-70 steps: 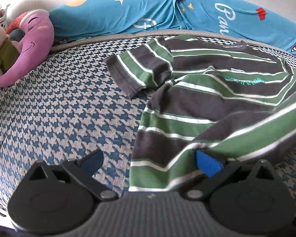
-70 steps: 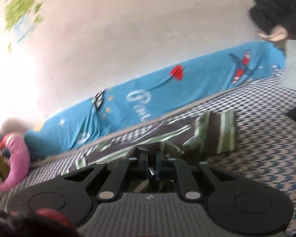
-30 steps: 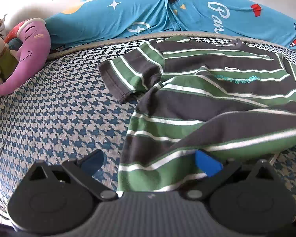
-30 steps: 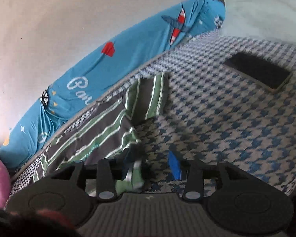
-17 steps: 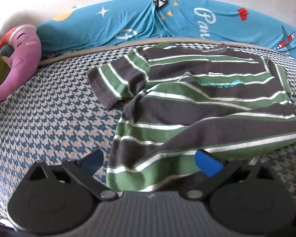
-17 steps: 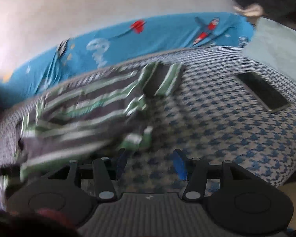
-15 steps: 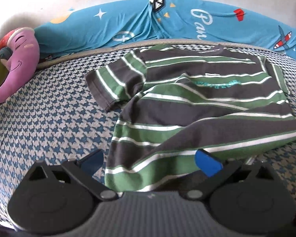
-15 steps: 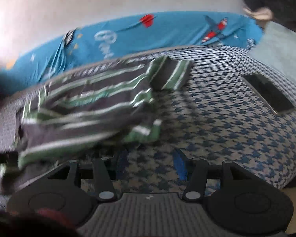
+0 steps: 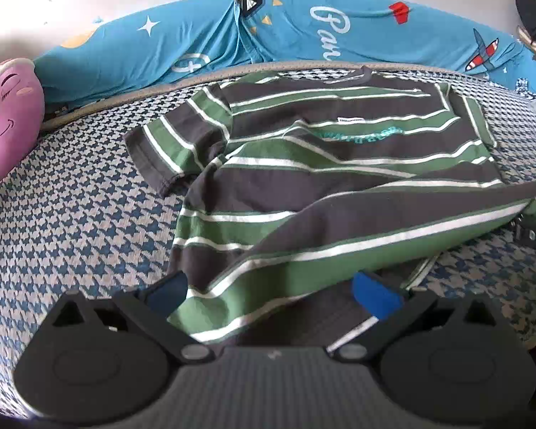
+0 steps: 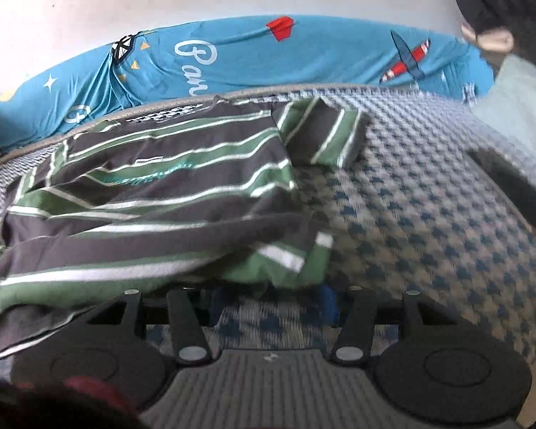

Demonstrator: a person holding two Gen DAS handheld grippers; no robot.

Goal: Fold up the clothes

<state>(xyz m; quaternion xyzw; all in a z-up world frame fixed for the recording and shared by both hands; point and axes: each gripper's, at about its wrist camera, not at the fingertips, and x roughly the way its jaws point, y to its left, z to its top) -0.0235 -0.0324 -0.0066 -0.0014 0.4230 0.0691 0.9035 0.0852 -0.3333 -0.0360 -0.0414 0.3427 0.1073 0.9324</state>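
Striped shirt (image 9: 339, 178) | spread flat on bed (image 9: 71, 214), hem rumpled, ready for folding | left gripper (image 9: 268, 287) released astride hem | right gripper (image 10: 273, 304) released at hem corner

Soft matt cloth shirt (image 9: 339, 164) on woven bedcover (image 9: 71, 214).

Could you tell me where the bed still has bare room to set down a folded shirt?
The widest bare patch of the houndstooth cover lies between the pink plush toy and the striped T-shirt. Another lies between the shirt's sleeve and the dark flat object. The middle is crowded: the shirt spreads back to the blue bolster.
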